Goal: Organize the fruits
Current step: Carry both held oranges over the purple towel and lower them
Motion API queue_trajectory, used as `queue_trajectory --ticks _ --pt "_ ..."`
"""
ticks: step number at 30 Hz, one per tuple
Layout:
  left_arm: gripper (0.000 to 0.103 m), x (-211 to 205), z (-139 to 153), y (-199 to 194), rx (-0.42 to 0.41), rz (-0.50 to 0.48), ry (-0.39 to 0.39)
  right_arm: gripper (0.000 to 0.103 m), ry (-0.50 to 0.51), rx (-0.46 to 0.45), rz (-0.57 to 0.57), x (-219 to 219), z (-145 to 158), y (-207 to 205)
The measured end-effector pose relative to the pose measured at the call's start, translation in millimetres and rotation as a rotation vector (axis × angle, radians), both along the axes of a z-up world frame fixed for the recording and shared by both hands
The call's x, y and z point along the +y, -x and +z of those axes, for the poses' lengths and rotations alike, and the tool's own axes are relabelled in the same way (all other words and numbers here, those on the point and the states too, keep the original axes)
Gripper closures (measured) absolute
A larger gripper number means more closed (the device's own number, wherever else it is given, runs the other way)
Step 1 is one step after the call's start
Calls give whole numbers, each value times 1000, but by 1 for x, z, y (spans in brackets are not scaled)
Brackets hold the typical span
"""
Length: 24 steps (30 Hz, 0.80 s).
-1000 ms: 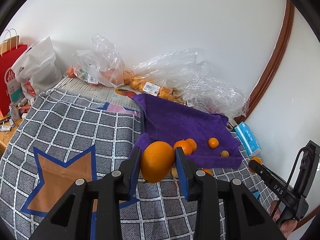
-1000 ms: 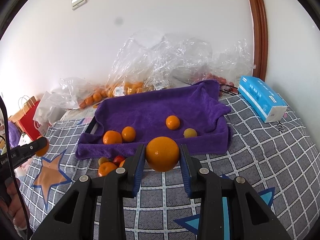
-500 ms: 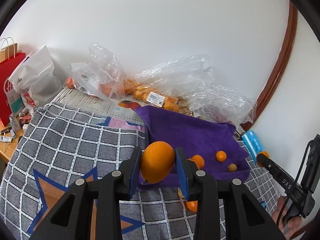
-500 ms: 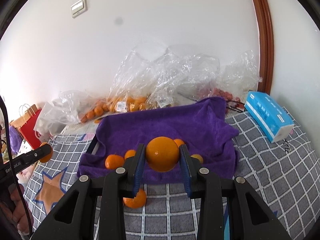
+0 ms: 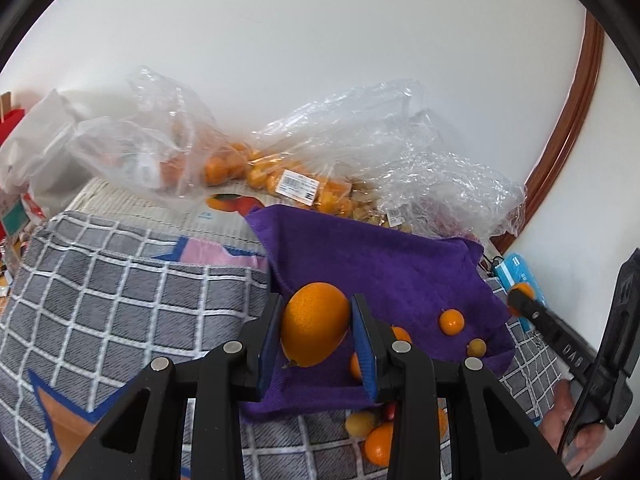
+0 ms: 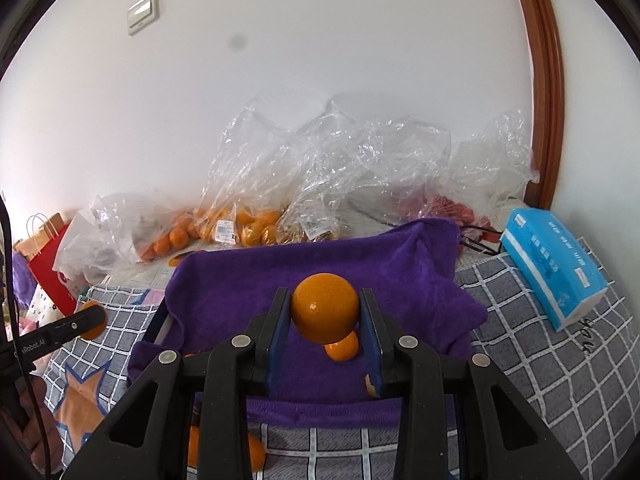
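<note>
Orange and glossy, the fruit in my left claw is an oval orange with dimpled skin and a small stem nub at its lower end; both blue pads press its sides, so I have it clamped. It hangs above the near left part of the purple towel, which lies spread on a grey checked blanket.

My right claw grips a round orange, smooth with a bright highlight, again held between both pads, above the middle of the same towel. Just beneath it a small mandarin rests on the towel.

From the left camera I see another small mandarin and a yellowish little fruit near the towel's right edge, and a few loose fruits on the blanket just off the towel's near edge.

Beyond the towel's far edge, along the white wall, clear plastic bags hold more oranges. A blue tissue pack lies on the blanket off the towel's right edge.
</note>
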State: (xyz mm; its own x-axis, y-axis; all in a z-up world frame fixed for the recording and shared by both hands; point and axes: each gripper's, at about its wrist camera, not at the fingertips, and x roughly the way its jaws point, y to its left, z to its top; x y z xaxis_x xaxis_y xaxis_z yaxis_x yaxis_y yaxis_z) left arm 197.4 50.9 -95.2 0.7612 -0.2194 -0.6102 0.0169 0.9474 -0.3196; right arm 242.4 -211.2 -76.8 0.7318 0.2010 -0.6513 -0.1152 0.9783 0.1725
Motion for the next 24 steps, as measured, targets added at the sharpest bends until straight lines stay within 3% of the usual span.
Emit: queue_trajectory --ticks 4,8,19,24 --pt "71 -11 -16 -21 51 -2 21 69 3 65 24 3 -29 -10" --pt "71 -14 -25 -33 45 7 41 69 0 113 48 5 -48 -13" --pt "71 -9 -56 -41 59 -8 83 69 -21 156 94 9 -62 -12" --pt "71 -14 -57 -40 42 -23 75 69 -13 158 114 15 -66 -10"
